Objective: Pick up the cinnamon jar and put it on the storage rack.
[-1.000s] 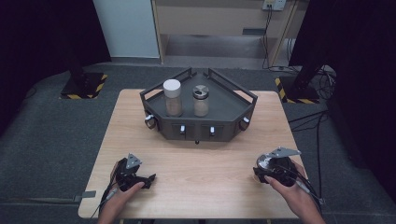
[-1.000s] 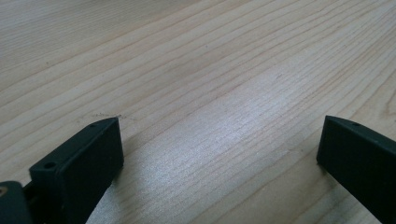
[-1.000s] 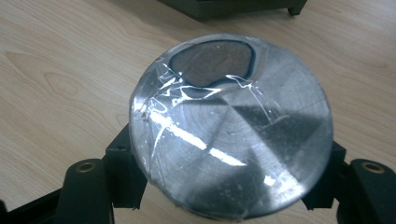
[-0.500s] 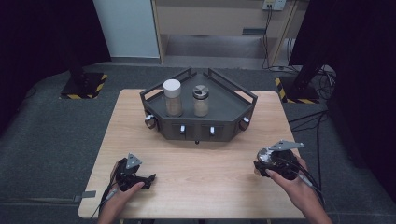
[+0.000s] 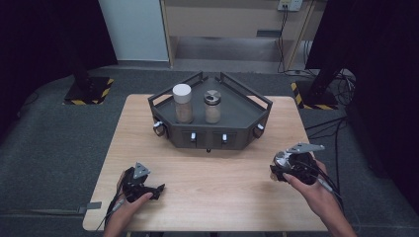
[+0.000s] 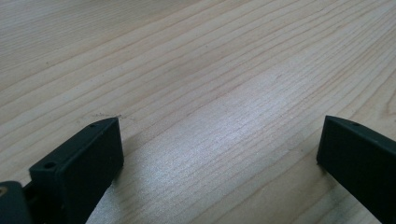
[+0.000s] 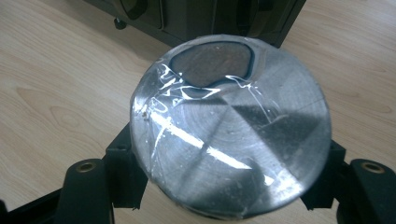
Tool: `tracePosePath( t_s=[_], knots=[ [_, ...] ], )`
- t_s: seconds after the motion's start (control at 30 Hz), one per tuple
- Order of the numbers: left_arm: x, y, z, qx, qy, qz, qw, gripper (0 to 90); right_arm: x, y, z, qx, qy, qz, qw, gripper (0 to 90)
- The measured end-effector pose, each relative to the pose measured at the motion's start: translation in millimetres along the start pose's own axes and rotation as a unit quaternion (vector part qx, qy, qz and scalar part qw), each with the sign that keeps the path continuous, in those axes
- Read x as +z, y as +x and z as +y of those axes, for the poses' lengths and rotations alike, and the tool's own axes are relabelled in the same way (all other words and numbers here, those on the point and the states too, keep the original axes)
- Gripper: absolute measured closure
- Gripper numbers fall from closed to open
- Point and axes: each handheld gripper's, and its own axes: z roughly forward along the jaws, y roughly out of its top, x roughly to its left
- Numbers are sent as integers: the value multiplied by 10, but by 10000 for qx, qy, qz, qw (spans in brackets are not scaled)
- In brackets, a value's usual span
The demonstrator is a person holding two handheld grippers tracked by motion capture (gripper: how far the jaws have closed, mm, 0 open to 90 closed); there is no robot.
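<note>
A: Brushed steel, round, with a torn clear film across it: the lid of a jar sits between the black jaws of the right gripper in the right gripper view. Both jaws press its sides, so the gripper is clamped on the jar. A dark oval opening shows near the lid's far edge.

B: High view agrees? Position?

A: Yes. The right gripper is at the near right of the table, held by the person's right hand, the grey three-cornered plate on top. The jar's metal end points left toward the table's middle. I cannot tell whether the jar touches the wood.

B: Left gripper?

A: Left gripper at the near left, held by the left hand, low on the table. In the left gripper view its jaws stand wide apart with only bare light wood grain between them; nothing held.

B: Surface and room?

A: Light wooden table. On its far middle stands a dark grey angular tray rack with raised rails and small knobs along its front. Two jars stand upright in it: a white-capped jar on the left and a metal-lidded jar just to its right, near each other but apart. Both hold a tan fill. Floor is dark grey carpet; black-and-yellow striped bases stand far left and far right; cables run down the right side. A white panel and a beige cabinet are beyond.
</note>
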Motion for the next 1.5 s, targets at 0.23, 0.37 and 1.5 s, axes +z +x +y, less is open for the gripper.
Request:
tracePosePath(
  t_s=[0.23, 0.37, 1.5],
  knots=[
    [0, 0, 0, 1, 1, 0, 10000, 0, 2, 1, 87, -49, -33, -27, 10000, 317],
    [0, 0, 0, 2, 1, 1, 10000, 0, -23, 2, 154, -73, -61, -42, 9999, 317],
    [0, 0, 0, 1, 1, 0, 10000, 0, -182, -21, 654, -257, -267, -189, 9991, 318]
  ],
)
